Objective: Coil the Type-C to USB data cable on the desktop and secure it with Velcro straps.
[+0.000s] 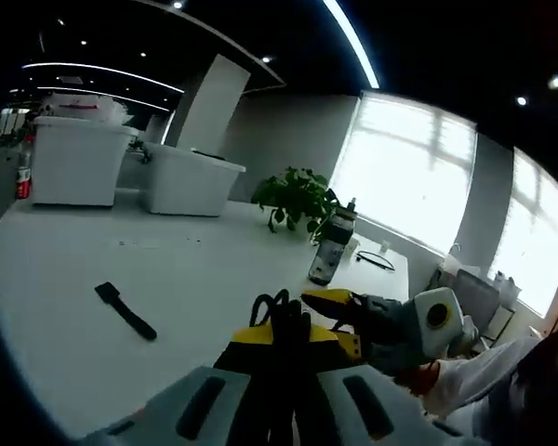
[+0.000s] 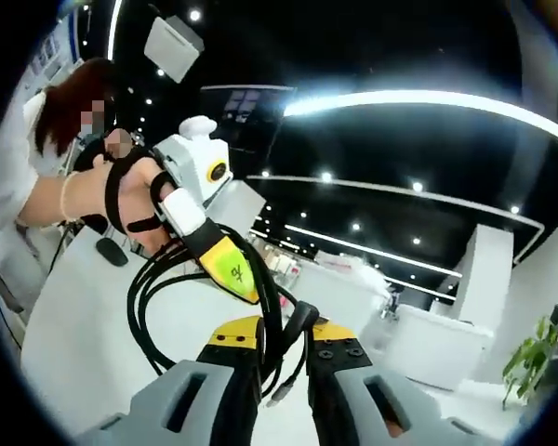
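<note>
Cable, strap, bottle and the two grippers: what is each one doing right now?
cable: coiled in black loops, lifted above the table, held by both grippers.
Velcro strap: lying flat on the white table, apart from the cable, not yet used.
water bottle: standing upright, cap on.
left gripper: jaws shut on the cable.
right gripper: jaws shut on the cable.

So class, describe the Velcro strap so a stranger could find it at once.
Start at the white table in the left gripper view. Left of the coiled cable in the left gripper, the strap lies flat and alone. It is the small black strip, unlike the bottle and plant farther back.
</note>
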